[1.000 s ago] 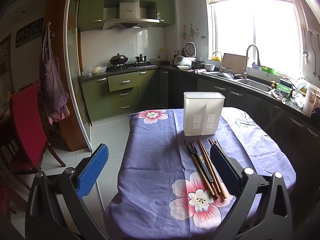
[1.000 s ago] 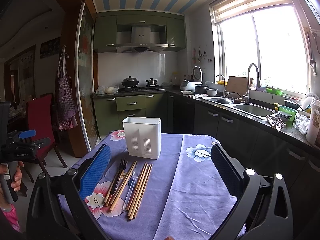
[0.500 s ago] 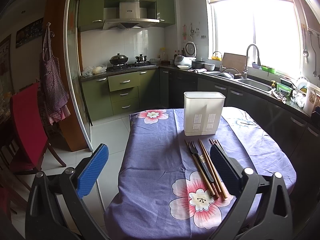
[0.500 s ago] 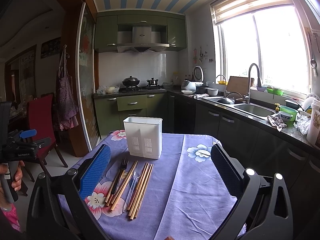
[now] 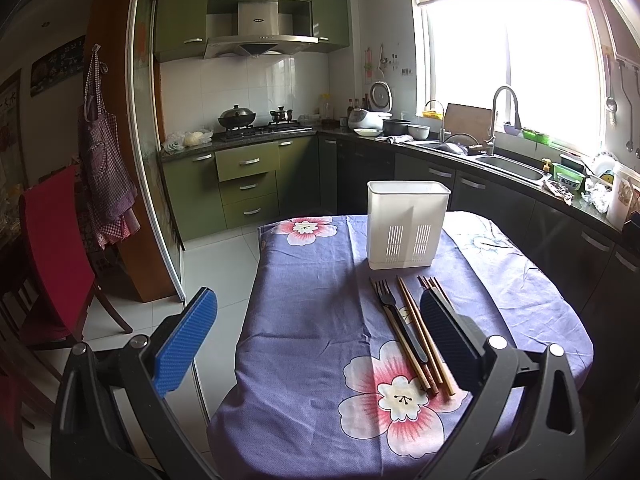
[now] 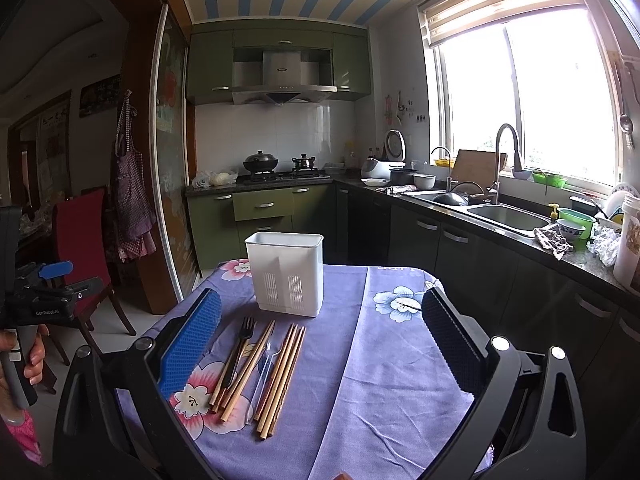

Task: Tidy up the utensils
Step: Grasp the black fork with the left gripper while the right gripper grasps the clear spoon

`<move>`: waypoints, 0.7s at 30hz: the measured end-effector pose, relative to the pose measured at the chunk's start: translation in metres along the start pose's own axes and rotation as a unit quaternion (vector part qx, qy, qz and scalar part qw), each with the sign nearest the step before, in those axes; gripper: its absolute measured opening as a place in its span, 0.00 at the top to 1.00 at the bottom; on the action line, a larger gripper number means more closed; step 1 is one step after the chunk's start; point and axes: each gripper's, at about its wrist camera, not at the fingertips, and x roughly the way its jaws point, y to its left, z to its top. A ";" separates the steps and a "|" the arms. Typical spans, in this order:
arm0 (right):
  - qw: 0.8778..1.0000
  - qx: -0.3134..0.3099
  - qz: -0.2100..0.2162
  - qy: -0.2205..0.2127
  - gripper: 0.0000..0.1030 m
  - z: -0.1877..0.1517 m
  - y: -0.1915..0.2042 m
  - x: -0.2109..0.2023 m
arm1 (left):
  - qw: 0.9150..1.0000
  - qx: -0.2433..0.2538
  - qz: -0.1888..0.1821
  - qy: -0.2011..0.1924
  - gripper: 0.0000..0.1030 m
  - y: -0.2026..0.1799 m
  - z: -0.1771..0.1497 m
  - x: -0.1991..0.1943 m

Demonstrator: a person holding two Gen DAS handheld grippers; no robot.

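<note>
A white slotted utensil holder stands upright on the purple flowered tablecloth. In front of it lie a black fork and several wooden chopsticks, side by side. A clear thin utensil lies among the chopsticks. My left gripper hovers open above the table's near left part, with its right finger over the chopsticks. My right gripper is open above the table, the utensils below its left finger. Both hold nothing.
A red chair and a hanging apron stand left of the table. Green cabinets with a stove line the back. A counter with a sink runs along the right. A hand holds the other gripper's handle at the left.
</note>
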 end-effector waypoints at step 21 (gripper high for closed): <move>0.949 0.003 0.067 0.307 0.10 -0.021 -0.025 0.202 | 0.959 -0.003 -0.057 0.279 0.06 -0.056 0.001 0.216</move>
